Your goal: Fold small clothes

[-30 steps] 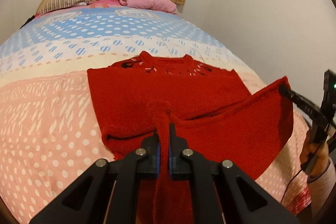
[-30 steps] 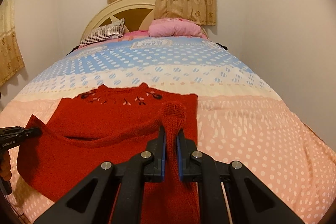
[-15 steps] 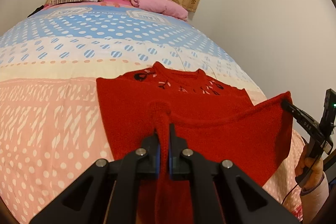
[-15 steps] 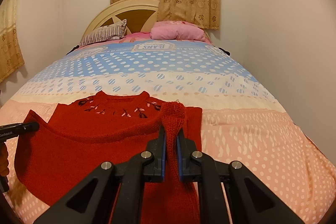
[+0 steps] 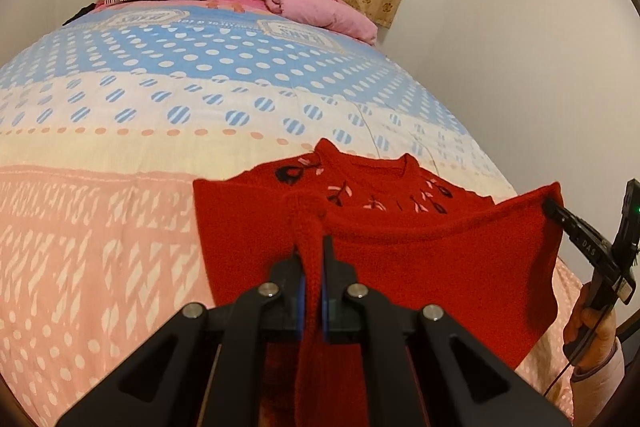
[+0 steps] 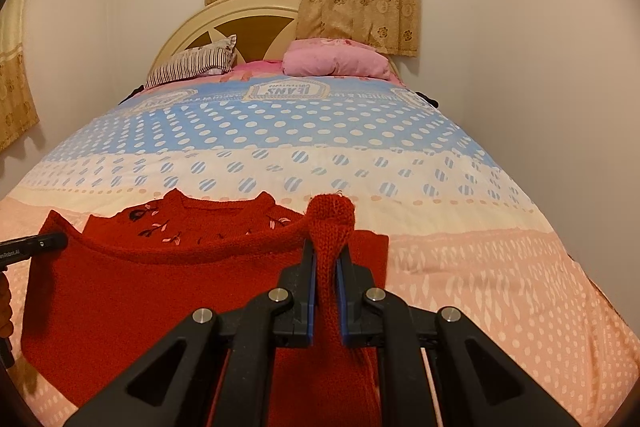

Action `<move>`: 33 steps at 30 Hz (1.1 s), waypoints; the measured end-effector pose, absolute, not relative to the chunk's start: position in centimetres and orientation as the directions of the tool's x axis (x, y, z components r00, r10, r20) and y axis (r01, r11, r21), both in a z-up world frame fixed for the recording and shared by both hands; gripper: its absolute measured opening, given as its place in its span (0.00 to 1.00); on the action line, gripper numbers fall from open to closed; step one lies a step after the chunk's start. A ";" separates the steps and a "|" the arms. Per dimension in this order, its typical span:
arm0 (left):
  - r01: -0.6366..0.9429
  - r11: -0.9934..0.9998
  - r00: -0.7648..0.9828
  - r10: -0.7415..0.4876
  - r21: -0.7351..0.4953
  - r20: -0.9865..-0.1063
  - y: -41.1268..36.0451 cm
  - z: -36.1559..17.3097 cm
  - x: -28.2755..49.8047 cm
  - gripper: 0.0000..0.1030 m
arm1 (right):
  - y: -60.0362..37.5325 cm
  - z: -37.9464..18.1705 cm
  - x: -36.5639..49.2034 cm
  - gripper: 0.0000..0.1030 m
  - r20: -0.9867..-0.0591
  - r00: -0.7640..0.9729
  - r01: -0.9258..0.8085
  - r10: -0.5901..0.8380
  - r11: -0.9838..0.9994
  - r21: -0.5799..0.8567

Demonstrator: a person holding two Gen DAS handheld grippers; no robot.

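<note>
Left wrist view: left gripper (image 5: 314, 283) jaws pinched hem corner of red sweater (image 5: 420, 259). Right gripper (image 6: 326, 283) jaws likewise clamped on other hem corner. Hem held up off bed (image 6: 440, 187), btm half hung betw both; neckline w/ embroidery lay flat beyond. Judged: fold approx half done; hem not yet laid over neckline, release + smoothing left.

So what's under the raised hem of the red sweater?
The lifted half of the red sweater hangs over its own upper half, whose embroidered neckline shows past the edge. The bedspread beneath is covered. Both hand-held grippers, left and right, pinch the hem.
</note>
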State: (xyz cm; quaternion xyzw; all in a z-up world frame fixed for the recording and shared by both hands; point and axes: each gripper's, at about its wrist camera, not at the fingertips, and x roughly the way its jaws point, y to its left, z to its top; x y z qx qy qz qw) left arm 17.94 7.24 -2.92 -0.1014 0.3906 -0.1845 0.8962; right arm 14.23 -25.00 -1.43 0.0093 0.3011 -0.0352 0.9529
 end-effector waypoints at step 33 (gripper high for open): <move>0.109 0.936 0.629 -0.326 -0.335 -0.705 7.3 -6.1 28.3 0.05 | -25.9 -6.4 28.3 0.08 -0.638 0.756 0.157 -0.147 0.987 -0.041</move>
